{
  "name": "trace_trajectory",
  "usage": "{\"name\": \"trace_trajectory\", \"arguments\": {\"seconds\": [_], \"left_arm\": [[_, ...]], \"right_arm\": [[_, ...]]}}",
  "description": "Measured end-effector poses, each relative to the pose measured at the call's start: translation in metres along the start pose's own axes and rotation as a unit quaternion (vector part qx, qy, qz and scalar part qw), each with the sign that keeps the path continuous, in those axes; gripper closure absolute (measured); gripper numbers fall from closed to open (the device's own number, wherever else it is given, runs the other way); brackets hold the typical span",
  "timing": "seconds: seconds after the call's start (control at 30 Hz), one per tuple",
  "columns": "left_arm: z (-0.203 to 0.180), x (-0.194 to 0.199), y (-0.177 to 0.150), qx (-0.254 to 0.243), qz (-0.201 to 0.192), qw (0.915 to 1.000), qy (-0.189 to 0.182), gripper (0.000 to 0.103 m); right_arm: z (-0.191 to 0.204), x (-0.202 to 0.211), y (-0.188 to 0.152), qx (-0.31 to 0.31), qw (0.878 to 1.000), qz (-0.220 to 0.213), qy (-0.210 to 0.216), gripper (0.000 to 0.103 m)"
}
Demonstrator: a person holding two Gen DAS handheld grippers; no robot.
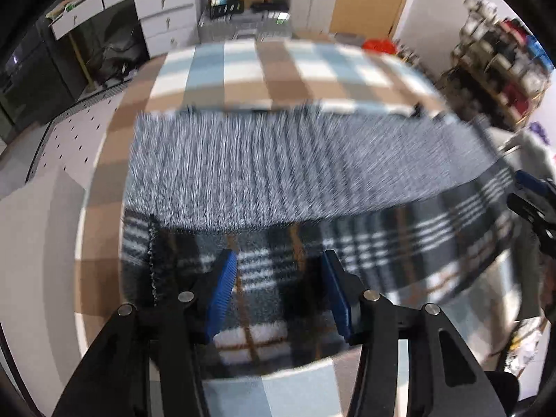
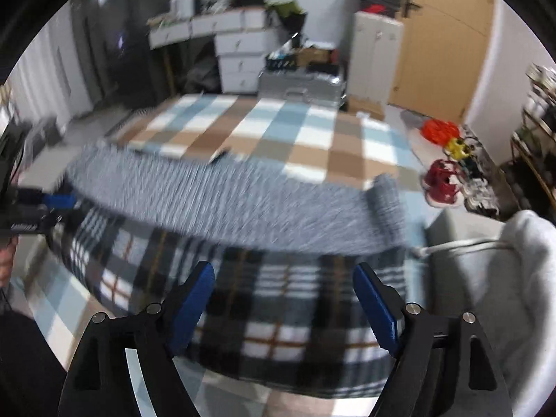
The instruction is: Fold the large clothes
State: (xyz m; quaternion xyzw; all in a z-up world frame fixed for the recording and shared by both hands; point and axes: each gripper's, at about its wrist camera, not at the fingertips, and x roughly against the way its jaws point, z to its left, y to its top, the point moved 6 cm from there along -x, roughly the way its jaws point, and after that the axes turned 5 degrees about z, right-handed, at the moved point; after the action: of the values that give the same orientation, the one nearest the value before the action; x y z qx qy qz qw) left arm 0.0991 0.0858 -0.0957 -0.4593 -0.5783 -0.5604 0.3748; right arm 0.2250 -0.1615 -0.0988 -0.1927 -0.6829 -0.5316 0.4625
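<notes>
A large garment lies on the checked cloth of the table (image 1: 243, 69). Its dark plaid side (image 1: 264, 299) faces up near me and a grey fleecy part (image 1: 278, 166) is folded over it farther away. It also shows in the right wrist view, plaid (image 2: 278, 312) and grey (image 2: 243, 201). My left gripper (image 1: 278, 295) is open, empty, just above the plaid near its left edge. My right gripper (image 2: 283, 305) is open, empty, above the plaid. Each gripper shows at the edge of the other's view, the right one (image 1: 531, 205) and the left one (image 2: 34, 208). Both frames are motion-blurred.
A light grey garment (image 2: 521, 295) lies at the right of the table. Red and yellow objects (image 2: 444, 160) sit on the floor beyond. White drawers (image 2: 239, 52), a metal case (image 2: 299, 87) and a cluttered shelf (image 1: 500, 59) stand around the table.
</notes>
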Motion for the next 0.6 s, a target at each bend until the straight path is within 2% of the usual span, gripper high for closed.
{"name": "trace_trajectory", "arguments": {"seconds": [0.07, 0.13, 0.2, 0.3, 0.53, 0.6], "left_arm": [[0.008, -0.018, -0.002, 0.013, 0.012, 0.9998, 0.000, 0.058], [0.012, -0.020, -0.003, 0.024, -0.006, 0.9996, -0.012, 0.055], [0.015, -0.021, -0.002, 0.032, -0.019, 0.9992, -0.018, 0.054], [0.015, -0.020, -0.003, 0.023, -0.034, 0.9992, -0.003, 0.053], [0.012, -0.021, -0.007, 0.023, -0.077, 0.9967, 0.013, 0.050], [0.010, -0.016, -0.006, 0.028, -0.078, 0.9965, 0.009, 0.050]], "right_arm": [[0.003, -0.025, -0.009, -0.008, 0.999, 0.040, -0.010, 0.022], [-0.003, -0.044, -0.016, -0.031, 0.997, 0.068, -0.013, 0.021], [-0.009, -0.055, -0.020, -0.056, 0.996, 0.076, -0.003, 0.015], [-0.010, -0.065, -0.022, -0.070, 0.994, 0.080, -0.001, 0.012], [-0.007, -0.071, -0.022, -0.075, 0.993, 0.085, -0.021, 0.008], [-0.006, -0.067, -0.018, -0.080, 0.992, 0.094, -0.028, 0.012]]}}
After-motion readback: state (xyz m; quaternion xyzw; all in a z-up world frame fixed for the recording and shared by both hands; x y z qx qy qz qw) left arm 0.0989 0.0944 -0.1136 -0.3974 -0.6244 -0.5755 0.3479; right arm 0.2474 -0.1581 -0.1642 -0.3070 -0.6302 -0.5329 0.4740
